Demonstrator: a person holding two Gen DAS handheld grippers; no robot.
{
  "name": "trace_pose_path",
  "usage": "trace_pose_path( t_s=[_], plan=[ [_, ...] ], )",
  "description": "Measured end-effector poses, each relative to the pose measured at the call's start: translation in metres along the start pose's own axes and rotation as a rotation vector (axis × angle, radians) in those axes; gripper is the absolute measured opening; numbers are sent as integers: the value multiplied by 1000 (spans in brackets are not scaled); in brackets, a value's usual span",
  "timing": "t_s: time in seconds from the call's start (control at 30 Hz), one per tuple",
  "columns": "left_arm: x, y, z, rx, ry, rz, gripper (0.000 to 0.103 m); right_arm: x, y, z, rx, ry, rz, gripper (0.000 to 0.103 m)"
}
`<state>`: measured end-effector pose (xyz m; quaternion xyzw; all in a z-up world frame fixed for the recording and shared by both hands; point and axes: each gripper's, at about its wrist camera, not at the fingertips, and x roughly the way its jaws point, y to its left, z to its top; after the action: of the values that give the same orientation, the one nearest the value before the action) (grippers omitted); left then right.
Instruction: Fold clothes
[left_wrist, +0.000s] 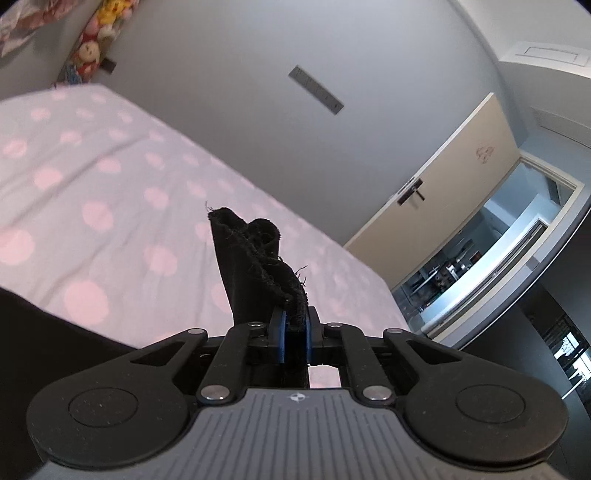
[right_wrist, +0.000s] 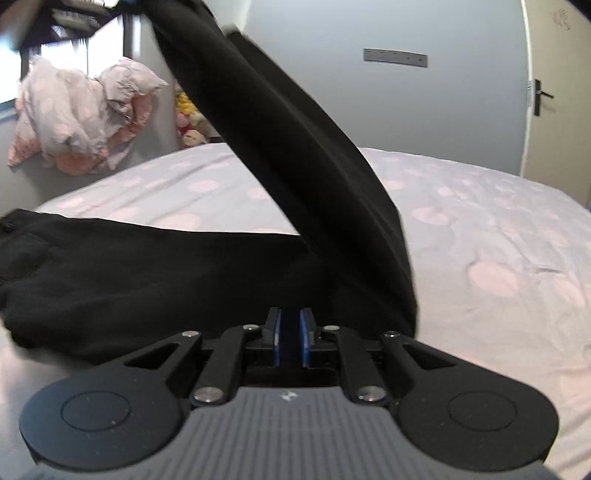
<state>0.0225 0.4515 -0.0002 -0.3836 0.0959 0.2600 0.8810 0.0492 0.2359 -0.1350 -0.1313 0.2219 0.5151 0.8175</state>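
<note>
The black garment (right_wrist: 280, 155) runs out of the right wrist view at the top left, so its raised end and whatever holds it there are cut off; that corner is smeared by blur. Its lower part passes behind the right gripper (right_wrist: 290, 332), and contact between pads and cloth cannot be confirmed. In the left wrist view the cloth below the left gripper (left_wrist: 295, 334) is concealed by the gripper's body. The plush toys (left_wrist: 98, 33) are too blurred to identify.

Two close wrist views, both over the bed (left_wrist: 92, 177).
</note>
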Motion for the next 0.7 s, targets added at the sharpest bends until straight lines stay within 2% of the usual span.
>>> trace_pose_path(
  t_s=[0.1, 0.13, 0.2, 0.4, 0.5, 0.7],
  plan=[
    [-15, 14, 8, -19, -31, 39, 11, 11, -4, -5, 17, 33, -48, 8],
    [-21, 23, 7, -27, -33, 57, 10, 10, -5, -6, 23, 37, -58, 1],
    [-32, 46, -1, -47, -42, 125, 10, 7, -6, -7, 26, 36, -73, 0],
    [-29, 136, -43, -189, 39, 293, 9, 9, -4, -11, 48, 72, -98, 0],
    [-22, 168, -67, -222, 78, 338, 8, 13, -6, -12, 66, 95, -94, 0],
    [-7, 200, -95, -200, 122, 380, 9, 14, -8, -12, 71, 133, -75, 0]
  ],
)
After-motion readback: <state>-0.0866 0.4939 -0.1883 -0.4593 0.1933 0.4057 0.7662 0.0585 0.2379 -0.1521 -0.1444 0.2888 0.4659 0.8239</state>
